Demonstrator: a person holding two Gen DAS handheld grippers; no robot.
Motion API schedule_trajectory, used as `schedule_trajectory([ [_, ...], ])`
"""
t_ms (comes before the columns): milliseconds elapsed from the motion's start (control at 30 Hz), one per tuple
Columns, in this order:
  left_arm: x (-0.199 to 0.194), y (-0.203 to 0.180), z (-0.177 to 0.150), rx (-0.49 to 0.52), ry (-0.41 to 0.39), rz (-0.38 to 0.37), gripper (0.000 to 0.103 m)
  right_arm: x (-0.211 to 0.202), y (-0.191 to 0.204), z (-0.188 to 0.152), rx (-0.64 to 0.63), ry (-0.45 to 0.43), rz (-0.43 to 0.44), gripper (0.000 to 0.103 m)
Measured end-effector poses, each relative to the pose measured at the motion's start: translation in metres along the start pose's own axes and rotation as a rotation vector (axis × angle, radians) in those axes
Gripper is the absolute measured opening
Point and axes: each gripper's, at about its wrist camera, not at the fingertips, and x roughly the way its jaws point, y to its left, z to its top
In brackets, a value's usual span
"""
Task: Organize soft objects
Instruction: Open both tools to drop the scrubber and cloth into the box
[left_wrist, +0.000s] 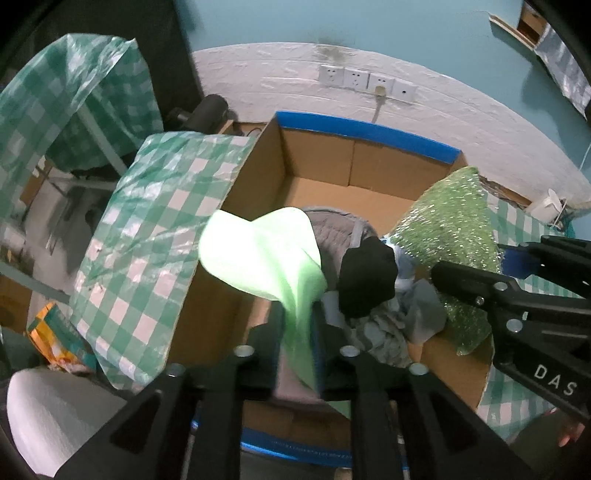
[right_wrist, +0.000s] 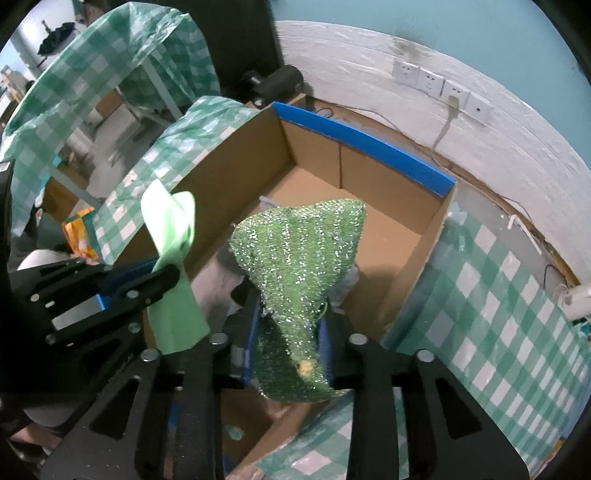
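Note:
My left gripper (left_wrist: 299, 332) is shut on a pale green cloth (left_wrist: 266, 251) and holds it over the open cardboard box (left_wrist: 258, 173). The same cloth shows in the right wrist view (right_wrist: 170, 236) in the left gripper (right_wrist: 166, 284). My right gripper (right_wrist: 291, 332) is shut on a glittery green scouring cloth (right_wrist: 303, 254), also above the box (right_wrist: 229, 162). That cloth shows at the right in the left wrist view (left_wrist: 454, 229) with the right gripper (left_wrist: 480, 280). Inside the box lie a grey quilted item (left_wrist: 340, 236), a black soft object (left_wrist: 369, 280) and crumpled grey-blue cloths (left_wrist: 399, 325).
Green-checked plastic sheeting (left_wrist: 155, 229) covers the box's left flap and the surface on the right (right_wrist: 498, 295). A white brick wall with sockets (left_wrist: 365, 81) stands behind. An orange package (left_wrist: 51, 332) and a white roll (left_wrist: 48, 413) sit at lower left.

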Motion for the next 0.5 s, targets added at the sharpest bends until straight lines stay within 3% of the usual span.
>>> schedule_trajectory([
  [33,-0.001,0.001,-0.001,-0.006,-0.002,-0.001,0.032,-0.001,0.0,0.0,0.001,-0.003,-0.003,0.038],
  [200,-0.012,0.001,0.0,-0.003,-0.029,0.0,0.033,-0.006,-0.002,-0.002,0.002,-0.025,-0.001,0.055],
  [500,-0.028,0.002,-0.002,0.01,-0.055,-0.005,0.038,-0.02,-0.011,-0.007,0.032,-0.049,-0.021,0.056],
])
